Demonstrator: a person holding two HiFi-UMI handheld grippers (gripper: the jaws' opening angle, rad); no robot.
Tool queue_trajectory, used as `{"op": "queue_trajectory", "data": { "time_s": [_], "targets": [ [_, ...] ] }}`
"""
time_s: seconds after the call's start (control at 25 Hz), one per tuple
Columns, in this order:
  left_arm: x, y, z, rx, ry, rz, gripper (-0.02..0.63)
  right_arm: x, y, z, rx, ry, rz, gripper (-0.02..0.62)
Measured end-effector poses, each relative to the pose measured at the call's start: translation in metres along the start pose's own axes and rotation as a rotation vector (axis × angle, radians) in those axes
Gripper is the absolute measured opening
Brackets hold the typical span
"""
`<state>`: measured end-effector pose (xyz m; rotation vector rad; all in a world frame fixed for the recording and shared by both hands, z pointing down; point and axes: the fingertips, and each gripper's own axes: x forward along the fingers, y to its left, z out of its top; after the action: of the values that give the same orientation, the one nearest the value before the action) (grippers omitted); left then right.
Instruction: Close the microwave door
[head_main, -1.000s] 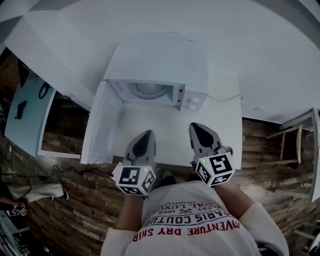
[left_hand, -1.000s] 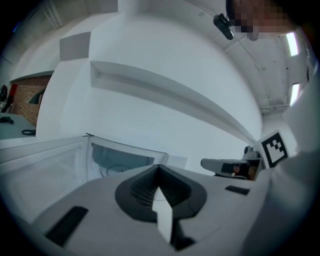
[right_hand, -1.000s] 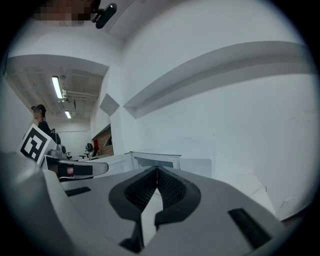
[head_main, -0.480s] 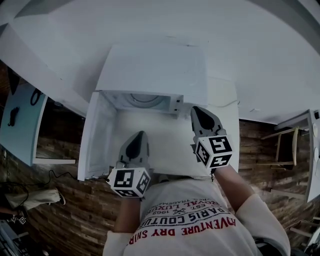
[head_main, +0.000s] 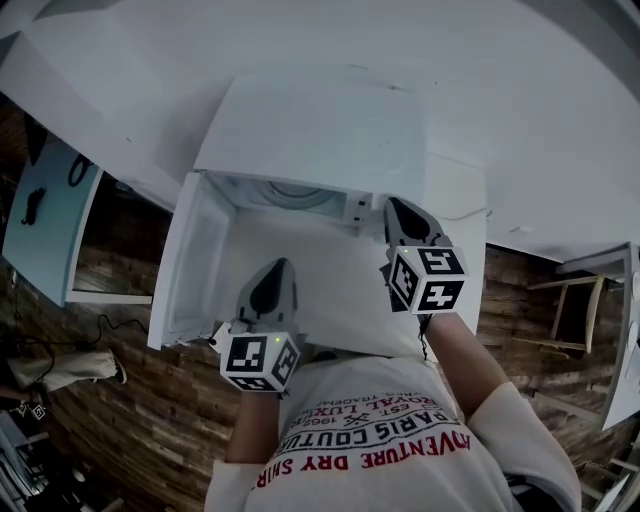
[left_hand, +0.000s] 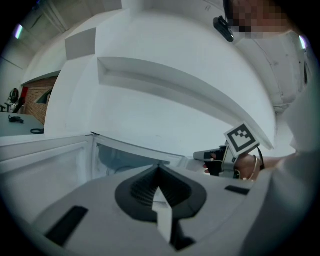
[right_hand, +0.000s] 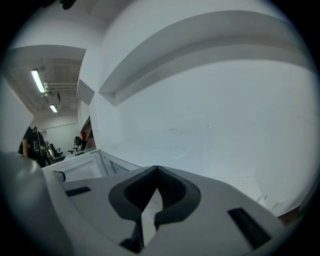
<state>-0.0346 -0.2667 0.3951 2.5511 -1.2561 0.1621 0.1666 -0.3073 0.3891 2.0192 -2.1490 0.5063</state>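
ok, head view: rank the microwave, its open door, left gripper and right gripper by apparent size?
1. microwave
2. microwave door, swung open at the left
3. left gripper and right gripper: these look about alike. Both are nearer the camera, so I won't rank one over the other.

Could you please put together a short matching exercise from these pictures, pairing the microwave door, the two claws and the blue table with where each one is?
Things:
A. microwave door
B. left claw
C. right claw
D. blue table

Places or states:
1. Shut and empty, close to the control panel at the microwave's right front
2. Swung open toward the left
3. At the far left edge of the head view
4. Shut and empty, in front of the open cavity, nearer the person

Pairs: A-2, B-4, C-1, D-3.
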Motion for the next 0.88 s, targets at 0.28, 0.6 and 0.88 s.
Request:
{"op": "queue_trajectory", "data": {
  "time_s": [0.28, 0.6, 0.88],
  "targets": [
    [-0.012, 0.016, -0.007, -0.029, -0.003, 0.094, -0.002, 0.002, -0.001, 0.0, -0.032, -0.003, -0.005, 0.012],
    [-0.068, 0.059, -0.011, -0.063, -0.052, 0.324, -0.002, 0.002, -0.008, 0.0, -0.038, -0.014, 0.01, 0.012],
    [-0.159, 0.099, -0.027, -0.077, -0.075, 0.557, -0.002, 0.002, -0.008, 0.001, -0.05, -0.027, 0.01, 0.012]
  ]
}}
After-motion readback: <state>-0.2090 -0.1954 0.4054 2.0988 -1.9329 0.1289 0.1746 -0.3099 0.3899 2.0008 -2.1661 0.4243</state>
